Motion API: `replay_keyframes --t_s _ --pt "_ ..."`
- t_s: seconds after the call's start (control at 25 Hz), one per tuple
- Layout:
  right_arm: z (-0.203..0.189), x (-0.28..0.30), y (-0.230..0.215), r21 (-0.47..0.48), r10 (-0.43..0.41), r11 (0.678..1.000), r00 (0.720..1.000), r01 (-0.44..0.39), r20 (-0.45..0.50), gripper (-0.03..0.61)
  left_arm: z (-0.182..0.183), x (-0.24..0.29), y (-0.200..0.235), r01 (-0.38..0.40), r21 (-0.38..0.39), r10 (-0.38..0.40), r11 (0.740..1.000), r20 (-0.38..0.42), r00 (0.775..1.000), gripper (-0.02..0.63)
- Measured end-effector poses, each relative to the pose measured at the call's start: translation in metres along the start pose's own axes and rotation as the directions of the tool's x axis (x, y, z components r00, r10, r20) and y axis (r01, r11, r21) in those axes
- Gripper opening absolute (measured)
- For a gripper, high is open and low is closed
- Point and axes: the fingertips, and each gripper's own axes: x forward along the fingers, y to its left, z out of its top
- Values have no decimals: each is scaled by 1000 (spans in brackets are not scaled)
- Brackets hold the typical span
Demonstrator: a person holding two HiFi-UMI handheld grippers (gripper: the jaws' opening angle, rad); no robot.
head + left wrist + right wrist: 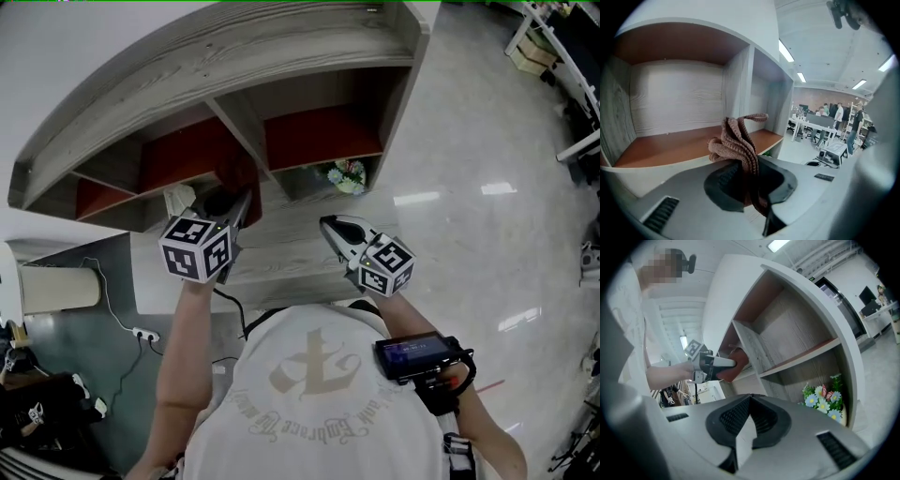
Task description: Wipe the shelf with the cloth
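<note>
The grey wooden shelf unit (pixel 281 47) has red-brown boards. My left gripper (pixel 241 201) is shut on a bunched red-brown ribbed cloth (pixel 238 174), held at the front edge of the middle compartment beside the divider. In the left gripper view the cloth (pixel 737 139) sticks up from between the jaws, in front of the brown board (pixel 665 146). My right gripper (pixel 330 226) is shut and holds nothing; it hovers in front of the right compartment. The right gripper view shows the left gripper (pixel 712 365) pressing the cloth (pixel 739 361) against the shelf.
A small pot of artificial flowers (pixel 348 175) stands in the lower right compartment, also in the right gripper view as the flowers (pixel 823 396). A power strip and cable (pixel 142 333) lie on the floor at left. Office desks and people (pixel 826 123) are far behind.
</note>
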Motion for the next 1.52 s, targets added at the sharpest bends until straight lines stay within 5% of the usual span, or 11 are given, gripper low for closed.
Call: replay_keyframes --t_s 0.36,0.76,1.52 --pt "-1 -16 -6 -1 -6 1000 1000 6 1 5 7 -2 -42 46 -45 -42 998 87 995 64" --pt "0 -37 -19 11 -41 999 999 41 19 5 33 49 -76 114 -69 -107 991 99 989 66" --pt "3 -85 -57 73 -148 987 986 143 77 5 86 212 -126 209 -176 -221 962 -52 974 66"
